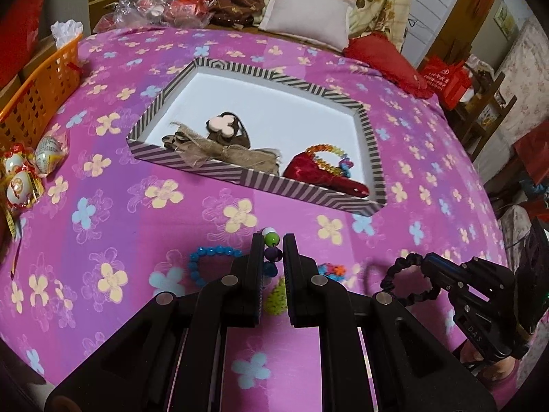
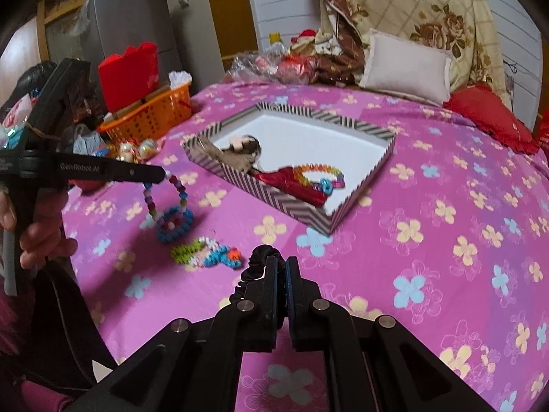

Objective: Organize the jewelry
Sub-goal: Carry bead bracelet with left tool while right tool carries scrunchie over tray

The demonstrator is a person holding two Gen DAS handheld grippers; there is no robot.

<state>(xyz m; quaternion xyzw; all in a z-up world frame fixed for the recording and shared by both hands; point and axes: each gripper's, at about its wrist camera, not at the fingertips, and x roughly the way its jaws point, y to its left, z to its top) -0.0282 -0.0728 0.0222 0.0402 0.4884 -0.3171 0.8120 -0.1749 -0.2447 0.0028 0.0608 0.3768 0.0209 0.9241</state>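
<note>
My left gripper (image 1: 271, 249) is shut on a string of mixed-colour beads (image 1: 272, 239); in the right wrist view it (image 2: 160, 173) holds that bead bracelet (image 2: 181, 195) dangling above a blue bead bracelet (image 2: 175, 227) on the pink bedspread. My right gripper (image 2: 281, 265) is shut on a black scrunchie (image 2: 255, 262), which hangs as a loop (image 1: 394, 276) from it (image 1: 429, 262) in the left wrist view. Ahead lies the striped box (image 1: 260, 180) (image 2: 274, 202), holding a burlap bow (image 1: 219, 151), a brown flower clip (image 1: 224, 125), a red satin piece (image 1: 315, 171) and an orange bead bracelet (image 1: 324, 158).
Small bead pieces, green-white (image 2: 188, 250) and blue-orange (image 2: 223, 257), lie on the bedspread between the grippers. An orange basket (image 1: 37, 92) and wrapped ornaments (image 1: 20, 178) sit at the left edge. Pillows (image 1: 308, 24) and bags crowd the far side. A person's hand (image 2: 41, 226) grips the left handle.
</note>
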